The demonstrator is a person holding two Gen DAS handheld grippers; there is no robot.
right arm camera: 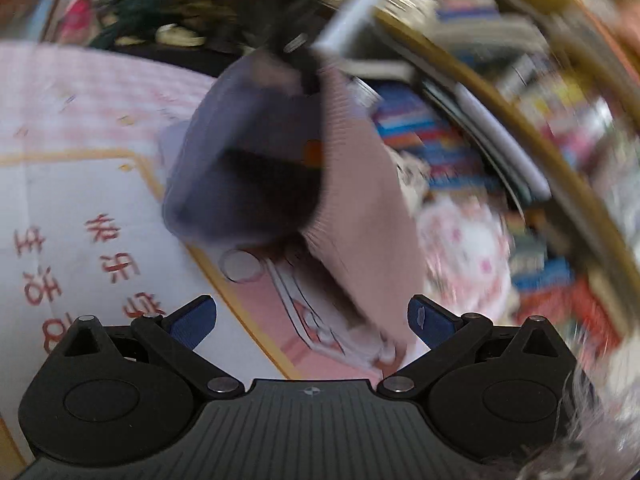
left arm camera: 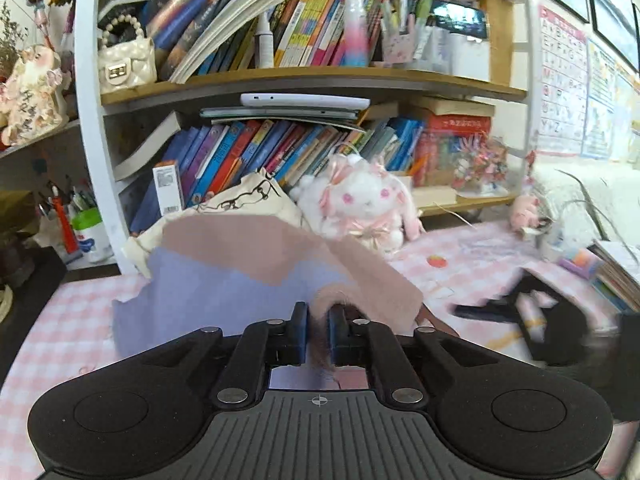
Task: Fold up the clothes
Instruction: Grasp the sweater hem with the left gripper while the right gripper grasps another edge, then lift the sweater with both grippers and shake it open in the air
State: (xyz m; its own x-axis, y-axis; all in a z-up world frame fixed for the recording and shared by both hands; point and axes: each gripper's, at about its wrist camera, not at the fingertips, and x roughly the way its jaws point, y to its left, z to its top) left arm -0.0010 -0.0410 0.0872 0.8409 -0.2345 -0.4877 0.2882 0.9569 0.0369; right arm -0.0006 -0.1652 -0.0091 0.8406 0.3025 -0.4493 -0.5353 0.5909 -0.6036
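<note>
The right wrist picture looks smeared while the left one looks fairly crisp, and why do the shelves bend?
Right wrist view: heavy motion blur smears the bookshelf and the pink and lilac garment; only the right gripper itself stays sharp. Left wrist view: the books are crisp, but the right gripper passing at right is streaked. Both are fisheye views, so straight shelf boards curve.

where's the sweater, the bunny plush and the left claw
sweater [left arm camera: 240, 248]: left wrist view, on its pink upper panel
bunny plush [left arm camera: 360, 198]: left wrist view, on its white face
left claw [left arm camera: 318, 332]: left wrist view, between its fingertips, shut on sweater
</note>
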